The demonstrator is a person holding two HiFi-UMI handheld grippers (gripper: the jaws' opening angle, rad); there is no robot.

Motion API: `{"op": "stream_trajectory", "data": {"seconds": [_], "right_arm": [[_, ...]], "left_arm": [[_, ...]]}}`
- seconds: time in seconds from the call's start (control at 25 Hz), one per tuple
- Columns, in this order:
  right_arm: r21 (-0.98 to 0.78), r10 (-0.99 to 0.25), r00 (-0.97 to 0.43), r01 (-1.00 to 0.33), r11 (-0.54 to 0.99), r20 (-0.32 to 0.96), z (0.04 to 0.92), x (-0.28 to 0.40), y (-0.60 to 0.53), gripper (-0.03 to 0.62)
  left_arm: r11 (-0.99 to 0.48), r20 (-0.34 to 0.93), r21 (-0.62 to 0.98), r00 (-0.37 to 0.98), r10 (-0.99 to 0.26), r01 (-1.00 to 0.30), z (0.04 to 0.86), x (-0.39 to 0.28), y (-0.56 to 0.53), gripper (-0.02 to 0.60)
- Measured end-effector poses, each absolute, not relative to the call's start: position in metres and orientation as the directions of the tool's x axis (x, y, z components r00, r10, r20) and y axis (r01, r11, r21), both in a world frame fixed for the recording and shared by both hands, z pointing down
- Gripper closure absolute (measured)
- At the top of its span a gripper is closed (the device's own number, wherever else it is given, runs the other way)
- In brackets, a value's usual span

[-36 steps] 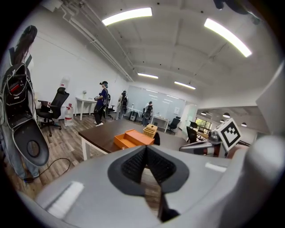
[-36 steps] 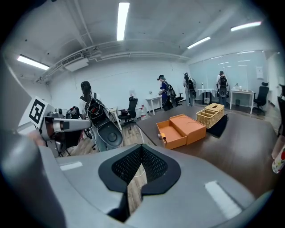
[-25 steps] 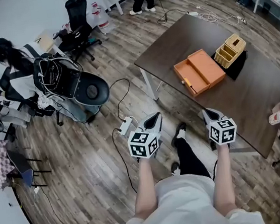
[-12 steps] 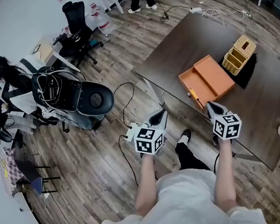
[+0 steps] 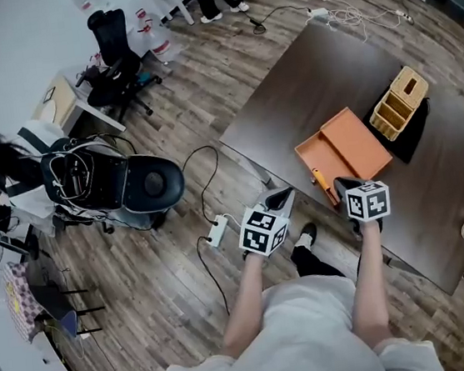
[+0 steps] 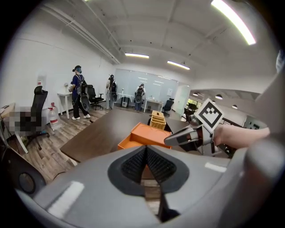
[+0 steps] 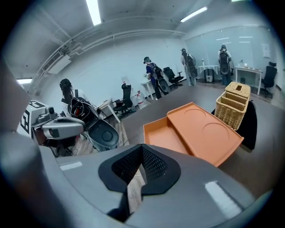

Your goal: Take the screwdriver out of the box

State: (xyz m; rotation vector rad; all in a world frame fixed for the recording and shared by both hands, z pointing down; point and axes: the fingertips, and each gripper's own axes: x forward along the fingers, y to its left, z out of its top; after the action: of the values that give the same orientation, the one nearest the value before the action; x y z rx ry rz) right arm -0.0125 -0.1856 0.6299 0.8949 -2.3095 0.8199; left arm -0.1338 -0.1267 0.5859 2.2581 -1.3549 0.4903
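Grey left claw (image 5: 283, 193) and right claw (image 5: 342, 183) closed, empty

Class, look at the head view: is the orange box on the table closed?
No, the orange box lies open on the table, with its lid folded out flat beside it.

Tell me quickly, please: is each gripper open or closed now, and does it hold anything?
Left gripper: closed, holding nothing.
Right gripper: closed, holding nothing.
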Motion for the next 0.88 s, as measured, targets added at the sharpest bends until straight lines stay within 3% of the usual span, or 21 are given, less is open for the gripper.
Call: {"op": "stream_trajectory", "data": {"seconds": [0.4,0.8,0.88], "right_arm": [[-0.389,-0.305,-0.646,-0.703,0.596,0.700,0.681,-0.016,-0.203,0.592],[-0.499,-0.040,-0.673,-0.585,0.639,0.739,0.723,-0.025,-0.196,0.589],[-0.546,-0.006,-0.697,-0.567,0.617,0.717,0.726,-0.027,-0.195,0.556]], "left_arm": [[-0.502,0.566,0.210,0.523,-0.638,-0.839,0.618,-0.114,-0.179,0.528],[-0.595,0.618,0.193,0.567,-0.544,-0.780,0.648,-0.093,-0.220,0.528],[-0.602,0.618,0.187,0.569,-0.543,-0.777,0.649,-0.091,-0.230,0.528]]}}
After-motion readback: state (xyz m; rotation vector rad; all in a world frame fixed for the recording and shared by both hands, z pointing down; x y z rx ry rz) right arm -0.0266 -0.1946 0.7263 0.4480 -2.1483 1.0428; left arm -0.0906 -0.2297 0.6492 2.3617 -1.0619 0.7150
